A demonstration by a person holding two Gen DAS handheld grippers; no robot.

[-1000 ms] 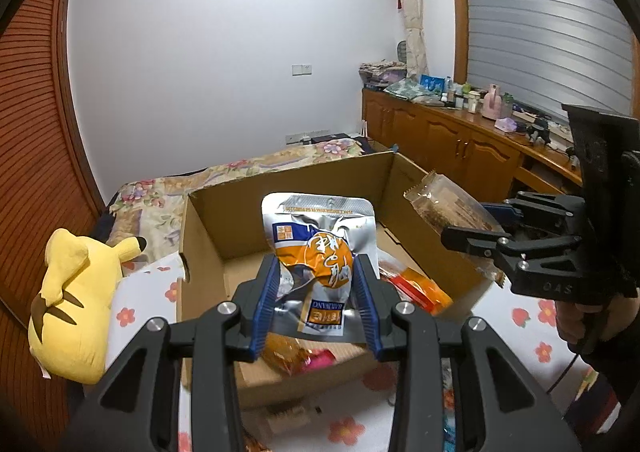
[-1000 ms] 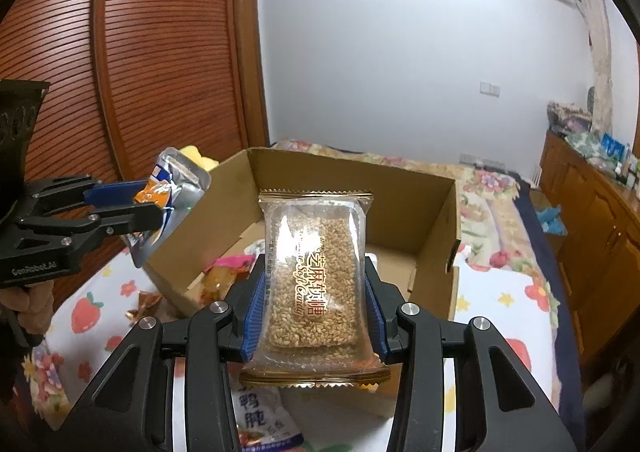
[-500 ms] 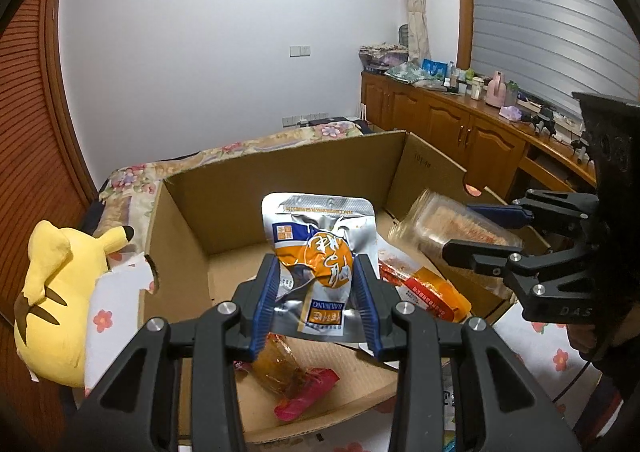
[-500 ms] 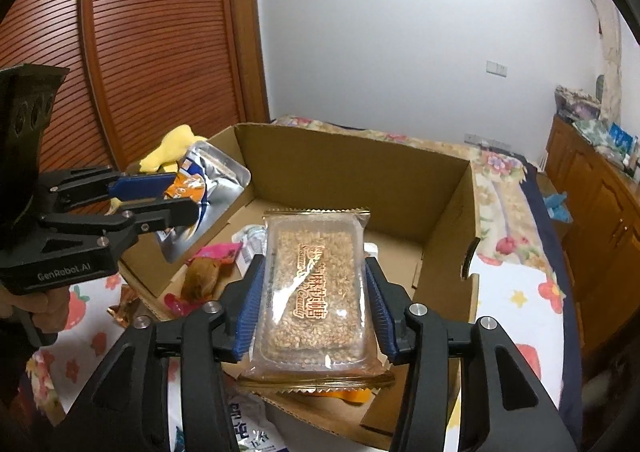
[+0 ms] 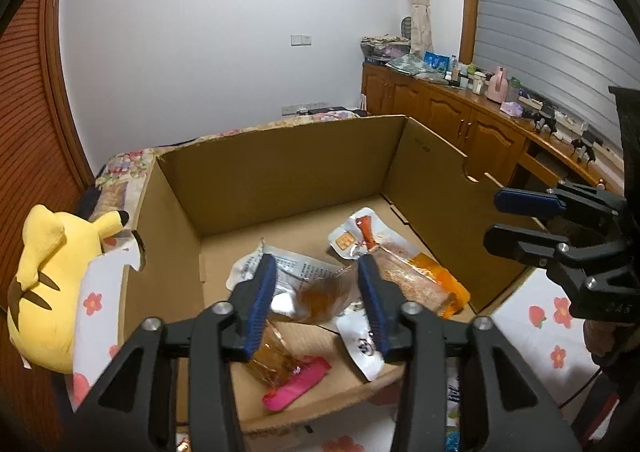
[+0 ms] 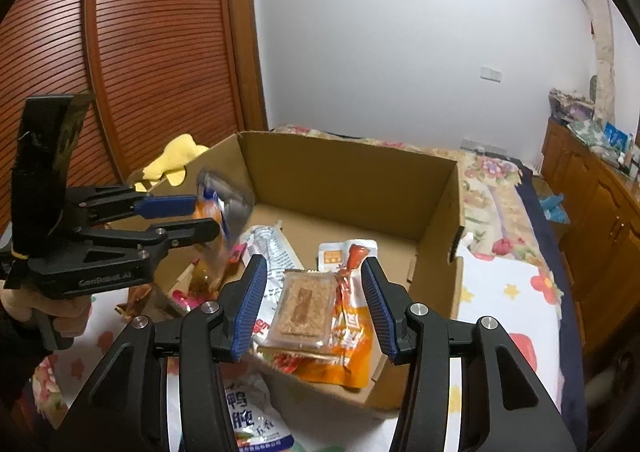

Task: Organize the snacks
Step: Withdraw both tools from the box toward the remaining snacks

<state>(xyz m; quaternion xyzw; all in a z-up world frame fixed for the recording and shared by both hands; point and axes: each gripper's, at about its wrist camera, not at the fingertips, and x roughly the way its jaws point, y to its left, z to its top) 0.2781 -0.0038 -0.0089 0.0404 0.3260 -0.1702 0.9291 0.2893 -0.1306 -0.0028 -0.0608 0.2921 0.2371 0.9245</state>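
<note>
Left gripper [image 5: 316, 272]: released, jaws standing apart over the near half of the cardboard box [image 5: 280, 180]. In the right wrist view a silver-and-orange pouch [image 6: 226, 200] shows blurred at this gripper's tips [image 6: 206, 216]. I cannot tell whether a pad touches it.

Right gripper [image 6: 316, 292]: released, jaws wide, nothing between them. It hangs over the near right corner of the box.

Contents, outward from the right gripper:
- A clear sesame bar packet [image 6: 304, 302] lies flat directly beneath, on top of an orange packet [image 6: 352, 336], long axis running 12 to 6 o'clock.
- A white printed packet [image 6: 272, 252] lies at 11 o'clock.
- A pale packet with an orange drumstick picture [image 6: 348, 252] lies at 12 o'clock.
- A pink packet [image 5: 296, 388] sits at the near wall, under the left gripper.

Outside the box: one printed snack bag [image 6: 248, 416] lies on the flowered cloth [image 6: 504, 292] at 7 o'clock from the right gripper, just beside the box's near wall. Its long axis is hidden by my gripper frame.

Assessment: both deliveries look made. The outside bag is the likely next pick. The right gripper is nearer, and must draw back and down towards 7 o'clock to reach it.

A yellow plush toy [image 5: 52, 272] rests at 9 o'clock, clear of the work.
</note>
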